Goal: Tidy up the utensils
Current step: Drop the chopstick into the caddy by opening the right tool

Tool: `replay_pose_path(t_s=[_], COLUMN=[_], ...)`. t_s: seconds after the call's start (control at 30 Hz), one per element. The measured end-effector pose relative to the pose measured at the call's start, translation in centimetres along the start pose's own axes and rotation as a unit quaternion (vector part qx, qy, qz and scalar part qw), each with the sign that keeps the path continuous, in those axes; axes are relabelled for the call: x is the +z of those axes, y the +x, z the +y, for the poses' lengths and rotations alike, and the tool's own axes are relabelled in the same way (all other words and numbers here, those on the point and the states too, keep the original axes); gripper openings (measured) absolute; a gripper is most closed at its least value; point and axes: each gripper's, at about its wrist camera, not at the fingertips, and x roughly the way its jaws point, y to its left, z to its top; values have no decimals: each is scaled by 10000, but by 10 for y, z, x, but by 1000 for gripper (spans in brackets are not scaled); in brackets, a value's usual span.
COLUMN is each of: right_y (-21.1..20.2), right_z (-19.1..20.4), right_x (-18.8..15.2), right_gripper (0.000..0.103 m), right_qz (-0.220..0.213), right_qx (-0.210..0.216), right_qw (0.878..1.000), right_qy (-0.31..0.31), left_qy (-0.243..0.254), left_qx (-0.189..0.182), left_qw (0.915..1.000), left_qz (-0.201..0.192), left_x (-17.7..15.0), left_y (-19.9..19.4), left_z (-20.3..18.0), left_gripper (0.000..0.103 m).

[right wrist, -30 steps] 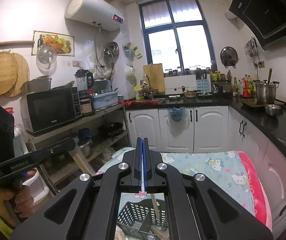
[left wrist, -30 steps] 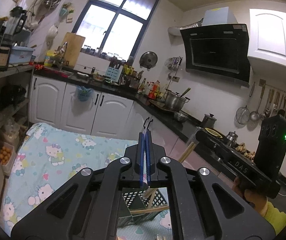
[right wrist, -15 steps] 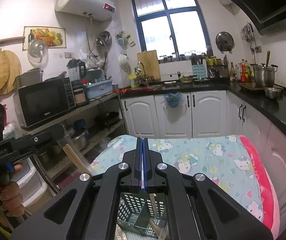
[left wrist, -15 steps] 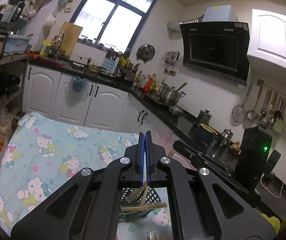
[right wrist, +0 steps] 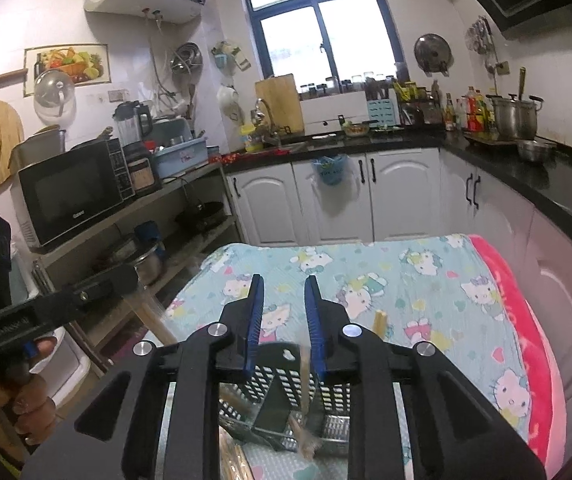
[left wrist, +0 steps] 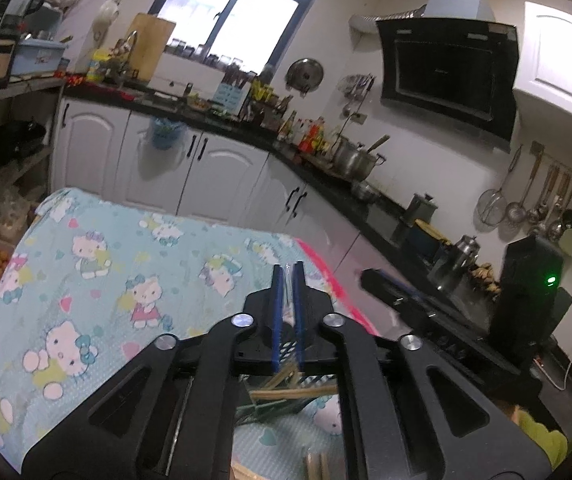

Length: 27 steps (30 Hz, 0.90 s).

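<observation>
Sitting on the cartoon-cat cloth: black perforated basket, w/ a divider splitting it into compartments. Contents: wooden chopsticks. One upright stick pokes above the rim at approx 1 o'clock of the right gripper; another pale stick, blurred, hangs below that gripper's finger gap, in the basket right of the divider.

Left wrist view: basket mostly hidden under the left gripper; several chopsticks lie crossed in it at 6 o'clock of the tips.

Right gripper: jaws opening, clear gap between blue pads, not pressing on the stick.

Left gripper: jaws opening, narrow slit only; a thin clear strip shows in the slit, grip cannot be told.

More sticks on the cloth at bottom edge, outside the basket.
</observation>
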Motion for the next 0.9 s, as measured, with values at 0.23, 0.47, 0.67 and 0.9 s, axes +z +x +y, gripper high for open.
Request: replay_pose_path(t_s=[0.23,0.47,0.67,0.9], right_y=[-15,-29,-39,-50], right_z=[-9,-8,-6,-5], right_x=[-10,-23,-35,-47], right_gripper=[33,41,45,47], right_qz=[21,41,91,170], right_qx=[-237,-405,-441,-424], right_qw=[9997,9991,9989,9989], right_qy=[28,-117,-154,-118], left_qy=[13,-141,-281,-396], left_qx=[364,562,609,679], left_qw=[9993,9979,9971,9965], left_qz=[-98,-304,-355,-289], left_x=[-10,-16,-22,-33], left_y=[-13,-39,-51,-58], left_z=[10,23,28,34], left_gripper=[54,85,92,92])
